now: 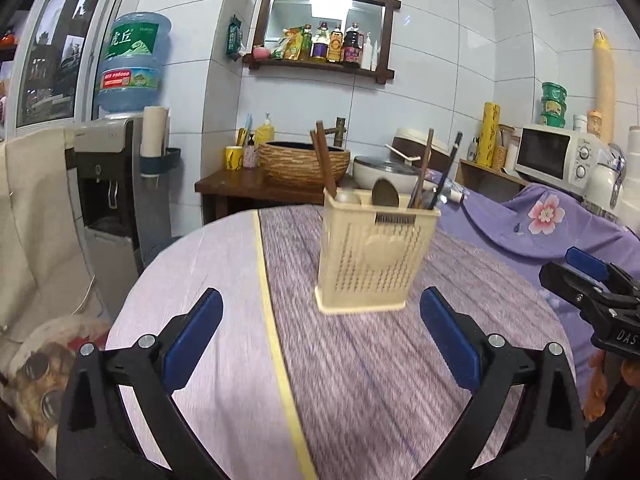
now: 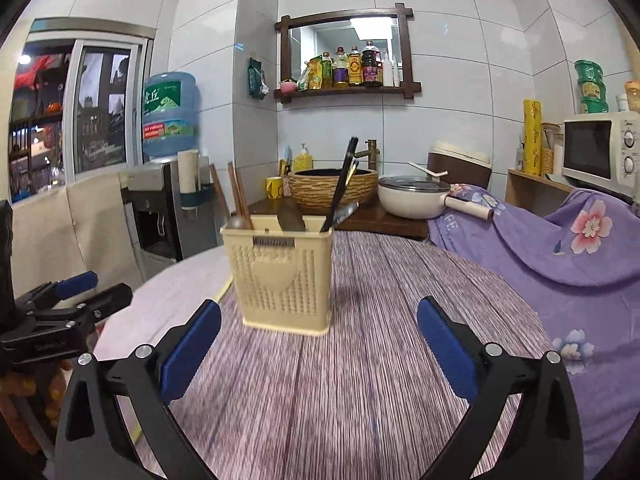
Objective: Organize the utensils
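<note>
A cream plastic utensil holder (image 1: pixel 372 256) stands upright on the round table (image 1: pixel 224 360); it also shows in the right wrist view (image 2: pixel 280 276). Brown chopsticks (image 1: pixel 323 156), a metal spoon (image 1: pixel 385 194) and dark-handled utensils (image 1: pixel 444 176) stand inside it. My left gripper (image 1: pixel 320 316) is open and empty, a little short of the holder. My right gripper (image 2: pixel 318 322) is open and empty, also just short of the holder. Each gripper shows at the edge of the other's view: the right gripper (image 1: pixel 592 292), the left gripper (image 2: pixel 68 304).
The table has a purple striped cloth (image 2: pixel 360 380) with a yellow strip (image 1: pixel 276 340). Behind stand a water dispenser (image 1: pixel 116 184), a woven basin (image 1: pixel 304 162), a white pot (image 2: pixel 416 196), a microwave (image 1: pixel 556 156) and purple floral fabric (image 2: pixel 560 248).
</note>
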Demonstrator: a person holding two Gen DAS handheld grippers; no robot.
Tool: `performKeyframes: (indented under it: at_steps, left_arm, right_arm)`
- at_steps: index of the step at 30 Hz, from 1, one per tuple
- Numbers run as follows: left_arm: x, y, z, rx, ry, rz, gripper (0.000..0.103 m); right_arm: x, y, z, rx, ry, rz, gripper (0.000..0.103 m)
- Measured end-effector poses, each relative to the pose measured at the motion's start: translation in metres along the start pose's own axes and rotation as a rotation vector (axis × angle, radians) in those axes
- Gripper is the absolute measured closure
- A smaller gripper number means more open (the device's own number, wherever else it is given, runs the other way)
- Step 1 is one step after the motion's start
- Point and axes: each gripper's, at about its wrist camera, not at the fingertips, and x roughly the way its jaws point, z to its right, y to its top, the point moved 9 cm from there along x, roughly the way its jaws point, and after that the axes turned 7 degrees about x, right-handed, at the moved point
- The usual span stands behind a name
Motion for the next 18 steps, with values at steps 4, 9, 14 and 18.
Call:
performKeyframes:
  at_steps: [4, 9, 14, 18]
  left_arm:
    - [-0.027, -0.031, -0.001, 0.006, 0.043, -0.003, 0.006]
    - [-0.056, -0.056, 0.006, 0.013, 0.049, -0.009, 0.006]
    - [-0.08, -0.068, 0.011, 0.02, 0.051, -0.006, 0.006]
    - [-0.091, -0.069, 0.01, -0.004, 0.038, -0.007, 0.006]
  right_arm:
    - [-0.025, -0.03, -0.004, 0.044, 0.022, -0.007, 0.006]
    - [-0.047, -0.058, -0.02, 0.0, 0.031, -0.004, 0.006]
    - [-0.072, -0.07, -0.036, -0.018, 0.078, 0.025, 0.006]
    - [-0.088, -0.074, -0.046, -0.048, 0.089, 0.062, 0.006]
